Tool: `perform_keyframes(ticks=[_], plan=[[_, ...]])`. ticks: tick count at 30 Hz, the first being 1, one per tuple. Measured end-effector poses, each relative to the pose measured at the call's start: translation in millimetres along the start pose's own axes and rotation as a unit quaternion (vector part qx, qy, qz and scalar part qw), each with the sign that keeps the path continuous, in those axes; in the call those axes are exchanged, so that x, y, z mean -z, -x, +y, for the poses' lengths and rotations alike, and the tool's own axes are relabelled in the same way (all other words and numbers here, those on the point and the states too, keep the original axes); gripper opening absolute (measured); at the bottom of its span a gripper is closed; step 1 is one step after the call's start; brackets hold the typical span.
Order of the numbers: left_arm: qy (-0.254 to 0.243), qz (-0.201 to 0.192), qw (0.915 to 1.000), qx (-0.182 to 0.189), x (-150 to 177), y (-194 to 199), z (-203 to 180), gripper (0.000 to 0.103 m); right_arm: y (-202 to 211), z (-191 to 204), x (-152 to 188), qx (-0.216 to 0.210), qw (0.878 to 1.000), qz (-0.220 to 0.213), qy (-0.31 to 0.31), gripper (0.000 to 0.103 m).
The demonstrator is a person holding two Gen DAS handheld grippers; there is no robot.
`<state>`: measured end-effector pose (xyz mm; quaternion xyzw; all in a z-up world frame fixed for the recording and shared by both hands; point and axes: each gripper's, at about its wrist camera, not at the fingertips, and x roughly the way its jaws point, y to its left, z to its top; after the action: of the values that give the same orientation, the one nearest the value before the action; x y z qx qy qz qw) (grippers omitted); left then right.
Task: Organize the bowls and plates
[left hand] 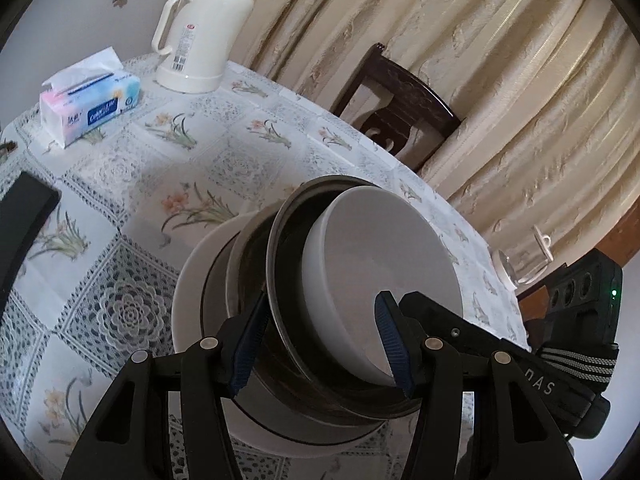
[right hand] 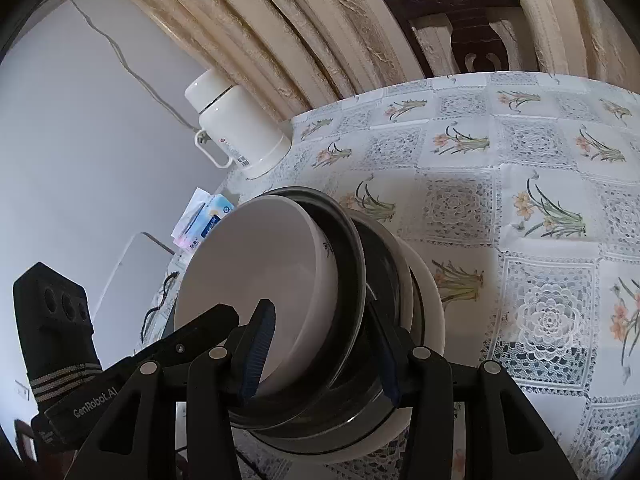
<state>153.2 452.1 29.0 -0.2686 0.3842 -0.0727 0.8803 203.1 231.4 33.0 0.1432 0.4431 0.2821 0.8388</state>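
A white bowl (left hand: pixel 380 264) sits nested in a dark bowl (left hand: pixel 280 248), stacked on further dishes and a wide white plate (left hand: pixel 192 280) at the bottom. My left gripper (left hand: pixel 320 344) clamps the near rims: one finger inside the white bowl, the other outside the dark bowl. From the opposite side my right gripper (right hand: pixel 320 356) grips the same stack, with one finger inside the white bowl (right hand: pixel 248 264) and one outside the dark bowl (right hand: pixel 348 248). The white plate (right hand: pixel 432 304) shows beneath. I cannot tell whether the stack touches the table.
The table (left hand: pixel 160 160) wears a floral lace cloth. A cream thermos (left hand: pixel 196 40) and a tissue pack (left hand: pixel 88 100) stand at its far side. A dark wooden chair (left hand: pixel 400 108) faces the curtain. A glass cup (left hand: pixel 528 264) is near the right edge.
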Motion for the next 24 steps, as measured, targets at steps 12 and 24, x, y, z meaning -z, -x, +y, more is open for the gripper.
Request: perform_keyframes(ticks=[12, 24], plan=[[-0.001, 0.004, 1.0, 0.005, -1.5, -2.2, 0.5, 0.066, 1.3, -1.1, 0.7, 0.005, 1.0, -0.007, -0.005, 0.05], [-0.014, 0.01, 0.9993, 0.033, -3.6, -3.5, -2.7, 0.086, 5.6, -3.0, 2.1, 0.001, 1.0, -0.019, -0.009, 0.05]])
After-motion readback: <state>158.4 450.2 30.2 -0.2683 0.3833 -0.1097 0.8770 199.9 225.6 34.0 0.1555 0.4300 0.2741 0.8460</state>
